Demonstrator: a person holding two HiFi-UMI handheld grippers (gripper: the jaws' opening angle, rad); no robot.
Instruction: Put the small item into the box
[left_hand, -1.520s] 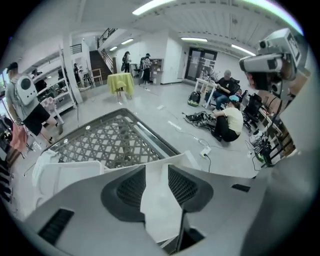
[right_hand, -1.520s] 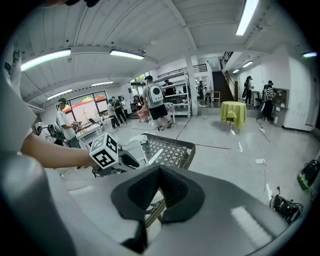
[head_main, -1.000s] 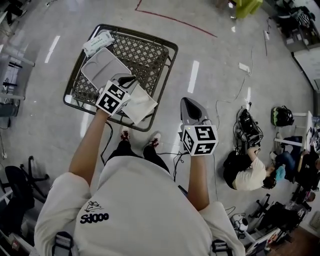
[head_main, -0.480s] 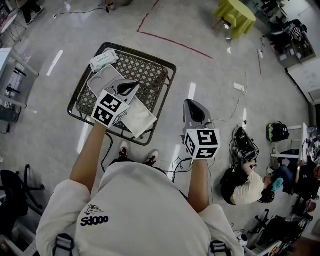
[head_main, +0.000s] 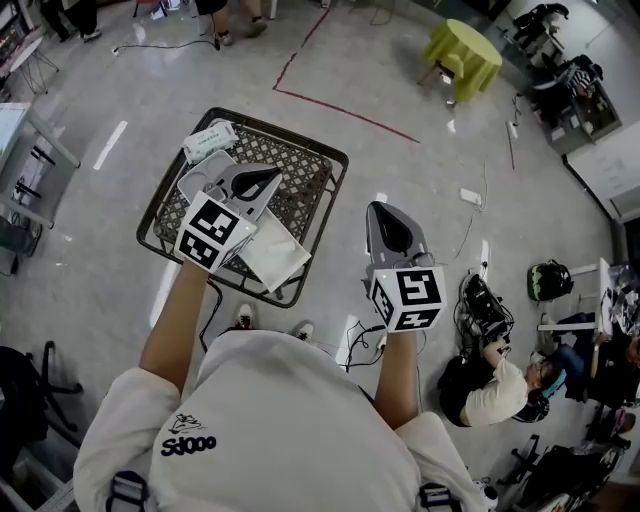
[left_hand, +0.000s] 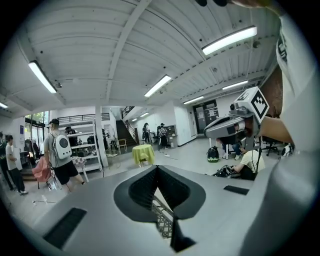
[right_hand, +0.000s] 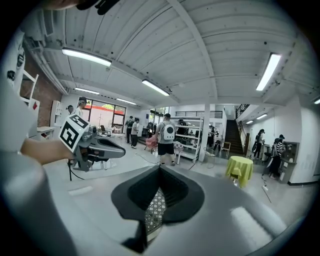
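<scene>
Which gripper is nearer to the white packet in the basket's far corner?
Left. The left gripper hangs over the basket, near the white packet; the right gripper is outside the basket's right rim, over the floor.

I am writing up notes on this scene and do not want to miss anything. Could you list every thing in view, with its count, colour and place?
wire basket: one, dark, on the floor ahead of the person
white packet: one, white, at the basket's far left corner
flat container: one, pale grey, in the basket's left part
white sheet: one, white, at the basket's near side
red line: one, red, on the floor beyond the basket
round table: one, yellow-green cover, far right
seated person: one, pale shirt, on the floor at right
black bag: one, black and green, right
left gripper: grey, over the basket, fingers shut, empty
right gripper: grey, right of the basket, fingers shut, empty
</scene>
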